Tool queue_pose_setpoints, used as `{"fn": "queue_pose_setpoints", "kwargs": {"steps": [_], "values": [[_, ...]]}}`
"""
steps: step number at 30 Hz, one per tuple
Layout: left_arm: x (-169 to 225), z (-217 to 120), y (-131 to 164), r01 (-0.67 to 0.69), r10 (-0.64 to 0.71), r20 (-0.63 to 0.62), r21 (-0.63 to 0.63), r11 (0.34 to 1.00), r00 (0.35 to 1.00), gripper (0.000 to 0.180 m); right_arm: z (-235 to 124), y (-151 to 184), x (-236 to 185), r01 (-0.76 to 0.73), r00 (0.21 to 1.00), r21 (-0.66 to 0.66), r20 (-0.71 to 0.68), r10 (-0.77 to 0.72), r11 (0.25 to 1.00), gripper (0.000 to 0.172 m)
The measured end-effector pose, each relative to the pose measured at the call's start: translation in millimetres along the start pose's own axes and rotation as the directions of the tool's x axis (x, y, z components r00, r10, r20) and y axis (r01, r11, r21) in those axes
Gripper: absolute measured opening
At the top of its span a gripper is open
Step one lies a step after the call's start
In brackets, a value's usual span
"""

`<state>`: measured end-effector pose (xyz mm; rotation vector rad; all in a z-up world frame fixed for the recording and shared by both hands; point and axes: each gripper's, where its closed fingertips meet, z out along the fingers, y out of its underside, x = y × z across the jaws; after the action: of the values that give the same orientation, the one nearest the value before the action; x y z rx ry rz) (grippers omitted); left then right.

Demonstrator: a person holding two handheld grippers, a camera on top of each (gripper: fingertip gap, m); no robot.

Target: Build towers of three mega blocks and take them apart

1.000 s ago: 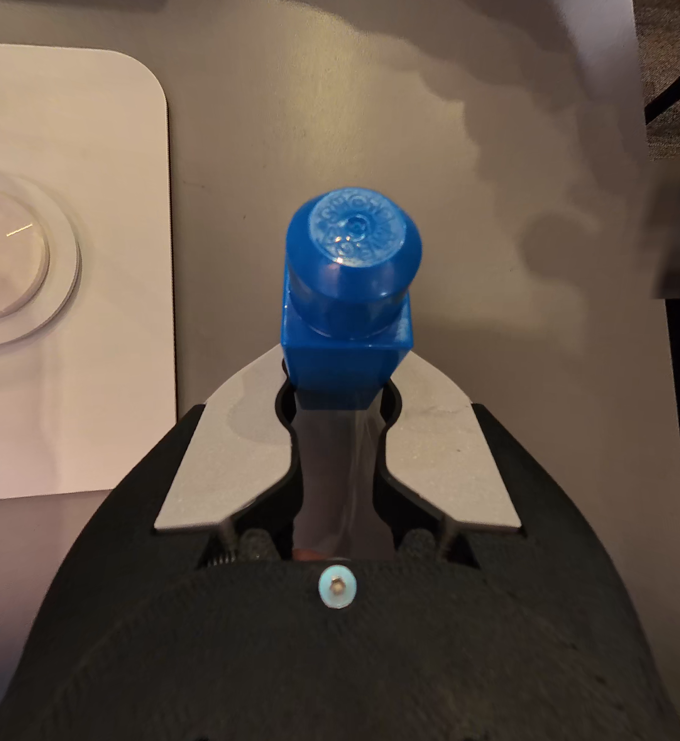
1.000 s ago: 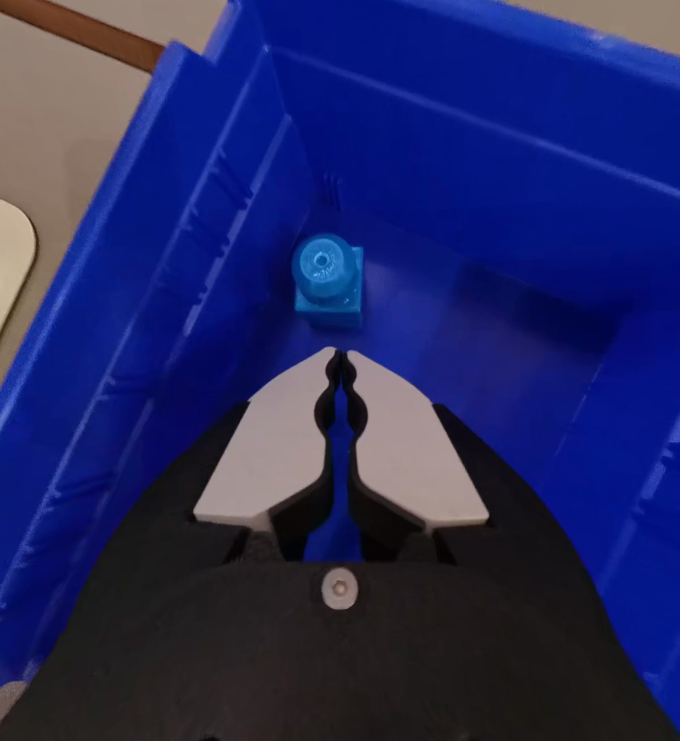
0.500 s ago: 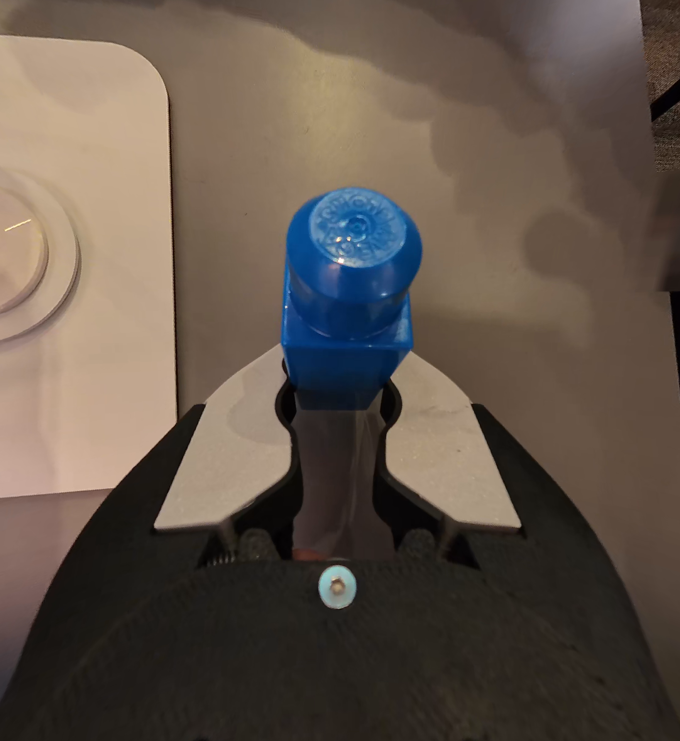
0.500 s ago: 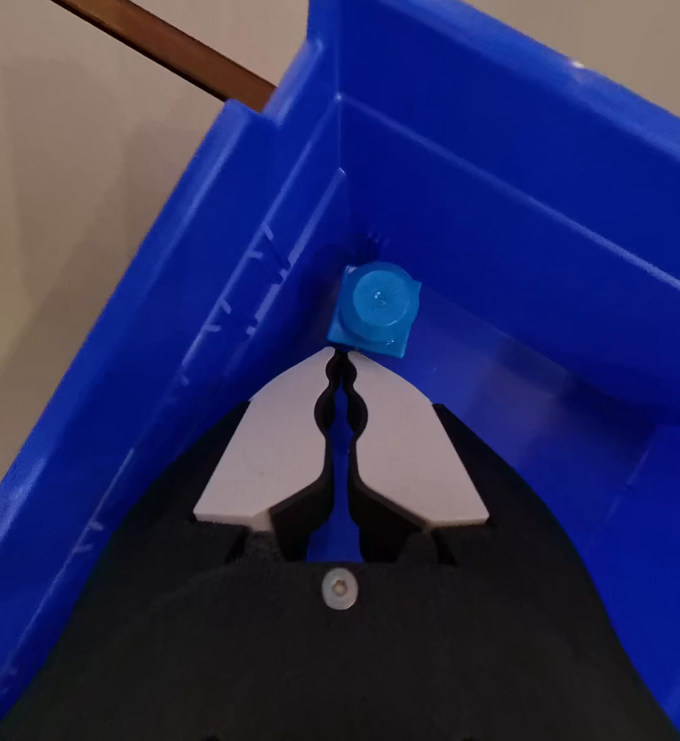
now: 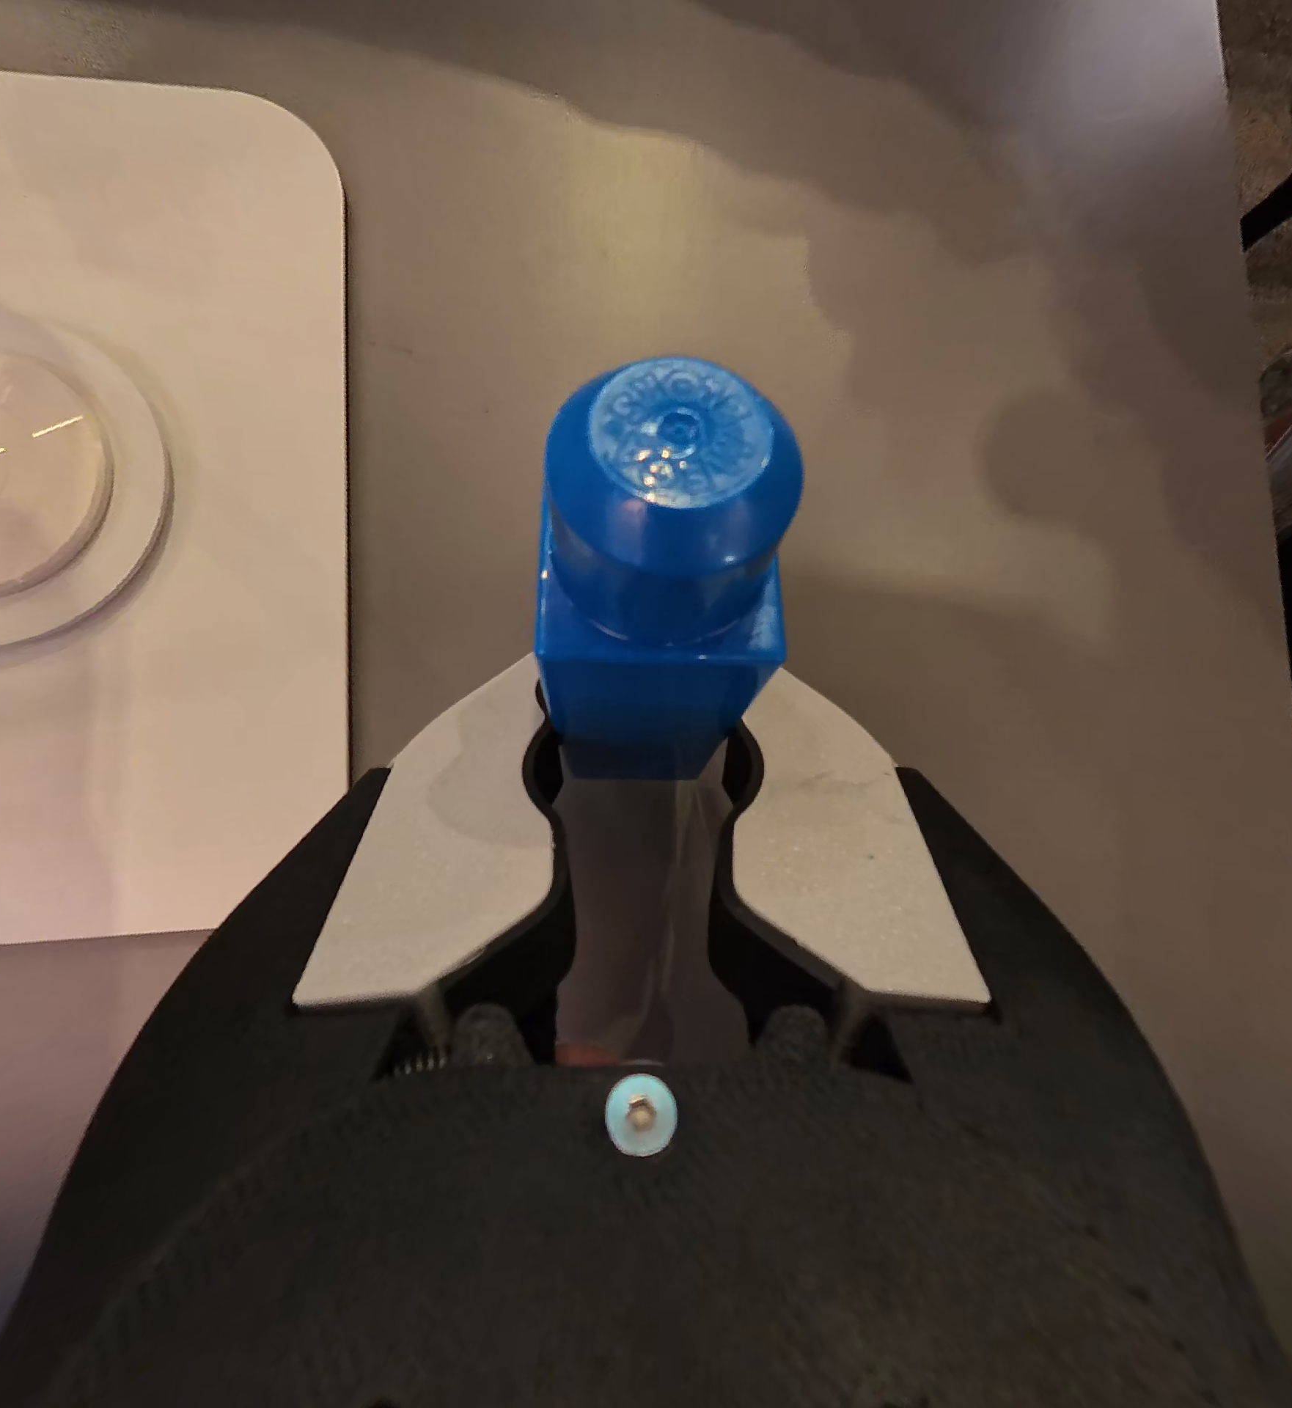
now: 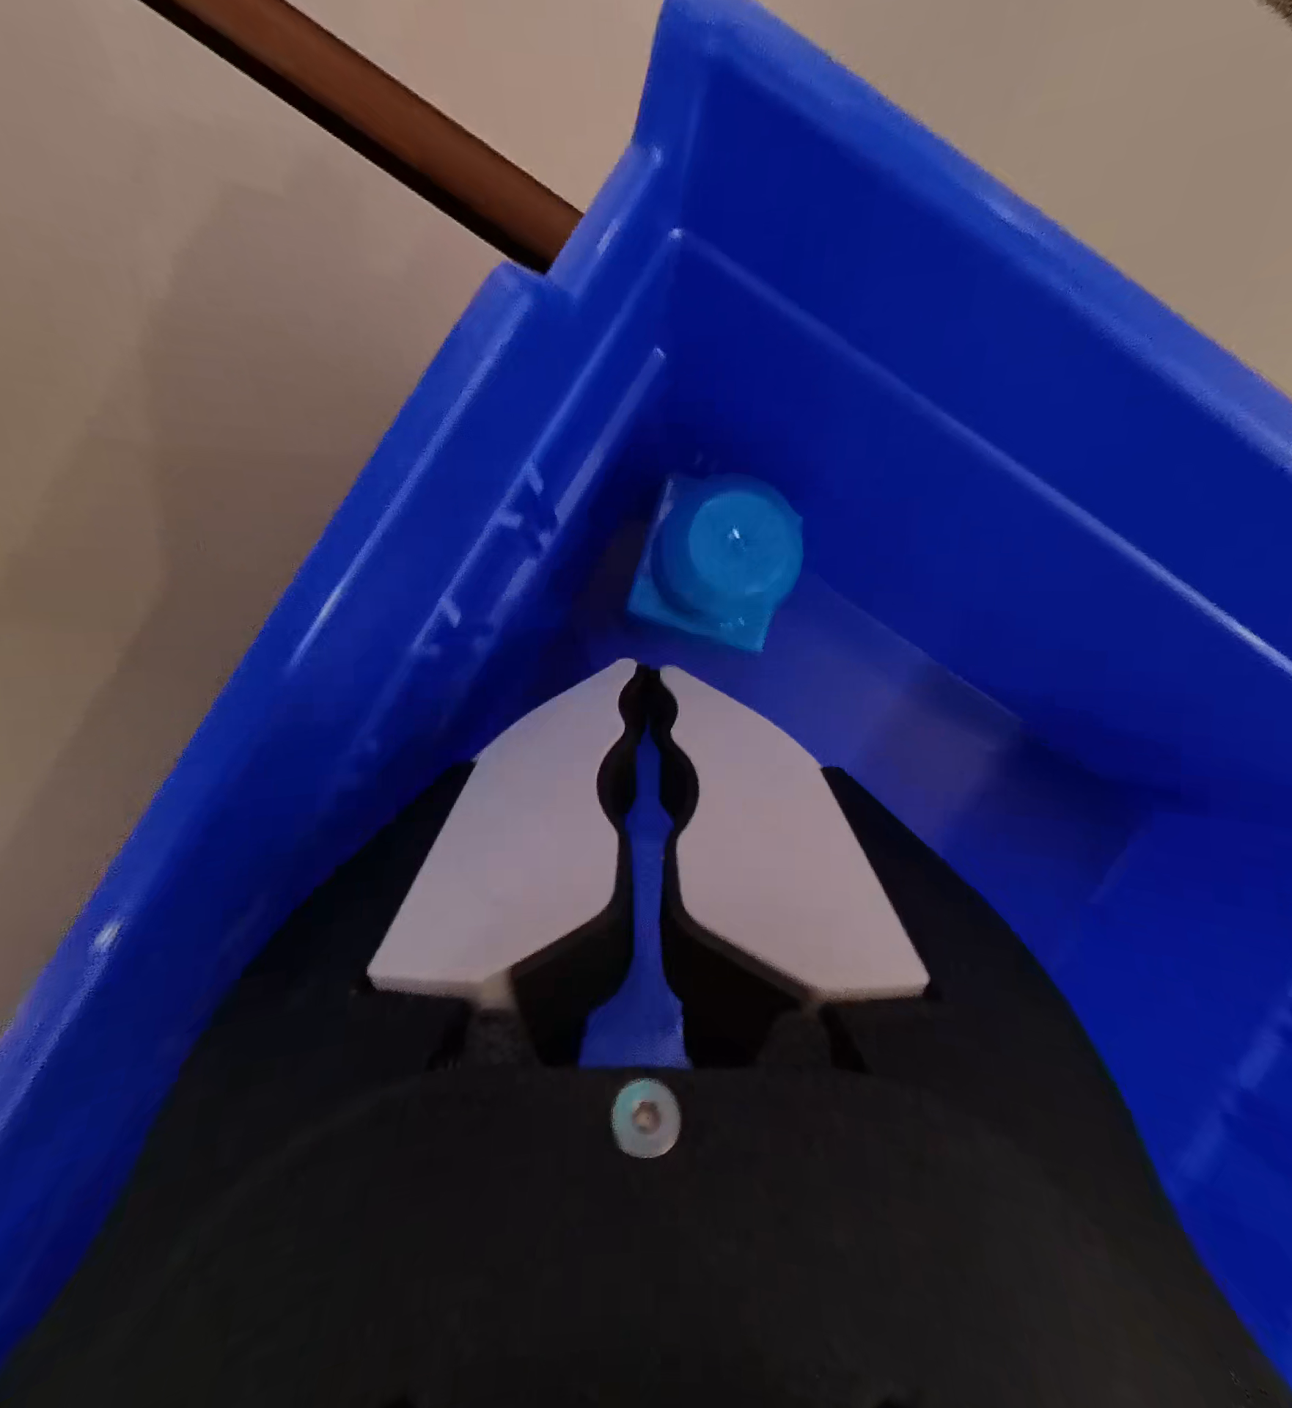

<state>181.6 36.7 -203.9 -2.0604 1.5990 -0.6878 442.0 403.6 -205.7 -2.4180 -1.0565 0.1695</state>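
Blue plastic fills the grip of the left tongs [image 5: 658, 724]: a block [image 5: 662, 609], square-bodied with a round glossy stud on top, stands upright between the grey fingers [image 5: 468, 808], which press on its two lower sides at a middling spread. Its stud points toward the camera. Beyond it lies the matte grey table [image 5: 894, 305], crossed by soft shadows, and by the table's left edge a white board [image 5: 155, 686] with rounded corners bearing a clear round dish [image 5: 11, 488].

The right view shows none of that. There the right tongs [image 6: 650, 670] are drawn together at the tips, pinching nothing, and reach down inside a bin [image 6: 1009, 396] of smooth deep-blue plastic with ribbed walls. A second block [image 6: 711, 571], lighter blue and of the same shape, sits stud up in the bin's far corner, close to both walls, just beyond the tips and a little to their right; no contact shows. Outside the bin's left wall, the beige table top [image 6: 171, 381] shows, with a dark brown strip [image 6: 369, 129] running slantwise to the bin's rim. This view is slightly blurred.
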Motion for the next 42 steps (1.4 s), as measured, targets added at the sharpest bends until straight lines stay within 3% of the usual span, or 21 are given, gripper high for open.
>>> {"fn": "queue_pose_setpoints", "kwargs": {"steps": [5, 7, 10, 12, 14, 18, 22, 24, 33, 38, 40, 42], "values": [[0.3, -3.2, -4.0, 0.006, -0.006, 0.0, 0.025, 1.0, 1.0, 0.039, -77.8, -6.5, 0.2, 0.011, 0.995, 0.161, -0.103, 0.006, 0.987, 0.0], [0.5, -4.5, -6.2, 0.003, -0.003, 0.006, 0.032, 0.999, 1.0, 0.039, -125.6, -14.3, -18.9, 0.1, 0.986, 0.279, -0.154, -0.058, 0.955, 0.0], [2.4, -7.0, -11.9, -0.001, 0.0, 0.006, 0.053, 0.999, 1.0, 0.039, -192.5, -25.5, -99.7, 0.27, 0.962, 0.467, -0.101, -0.252, 0.842, 0.001], [3.4, -8.2, -15.3, -0.001, 0.001, 0.006, 0.061, 0.998, 1.0, 0.039, -211.0, -22.3, -167.3, 0.329, 0.927, 0.512, -0.013, -0.376, 0.793, 0.002], [4.4, -9.0, -17.9, -0.006, 0.005, 0.012, 0.068, 0.998, 1.0, 0.039, -213.6, -16.5, -239.2, 0.374, 0.853, 0.564, 0.102, -0.511, 0.736, 0.002], [7.4, -11.1, -20.8, -0.014, 0.013, 0.021, 0.073, 0.997, 1.0, 0.039, -188.0, -1.8, -345.3, 0.358, 0.693, 0.589, 0.353, -0.629, 0.724, 0.016], [9.8, -12.7, -21.3, -0.011, 0.009, 0.021, 0.076, 0.997, 1.0, 0.039, -152.7, -0.3, -397.9, 0.364, 0.626, 0.573, 0.433, -0.648, 0.734, 0.047], [10.0, -11.6, -20.1, -0.011, 0.009, 0.023, 0.067, 0.998, 1.0, 0.039, -145.5, 1.0, -417.5, 0.38, 0.588, 0.579, 0.451, -0.671, 0.722, 0.05], [12.9, -4.1, -15.0, -0.016, 0.015, 0.019, 0.027, 1.0, 1.0, 0.039, -128.7, 5.5, -451.4, 0.438, 0.536, 0.559, 0.467, -0.704, 0.704, 0.036], [10.4, -17.9, -32.1, -0.009, 0.007, 0.009, 0.163, 0.987, 1.0, 0.043, -147.7, -8.9, -444.9, 0.292, 0.542, 0.654, 0.488, -0.684, 0.698, 0.036], [3.1, -21.9, -35.0, 0.002, -0.008, 0.03, 0.212, 0.977, 1.0, 0.064, -162.7, -18.8, -438.1, 0.17, 0.539, 0.711, 0.513, -0.668, 0.683, 0.036], [9.6, -29.8, -48.0, 0.039, -0.022, -0.053, 0.329, 0.943, 0.998, 0.065, -170.2, -24.4, -430.7, 0.109, 0.553, 0.744, 0.506, -0.662, 0.66, 0.036]]}}
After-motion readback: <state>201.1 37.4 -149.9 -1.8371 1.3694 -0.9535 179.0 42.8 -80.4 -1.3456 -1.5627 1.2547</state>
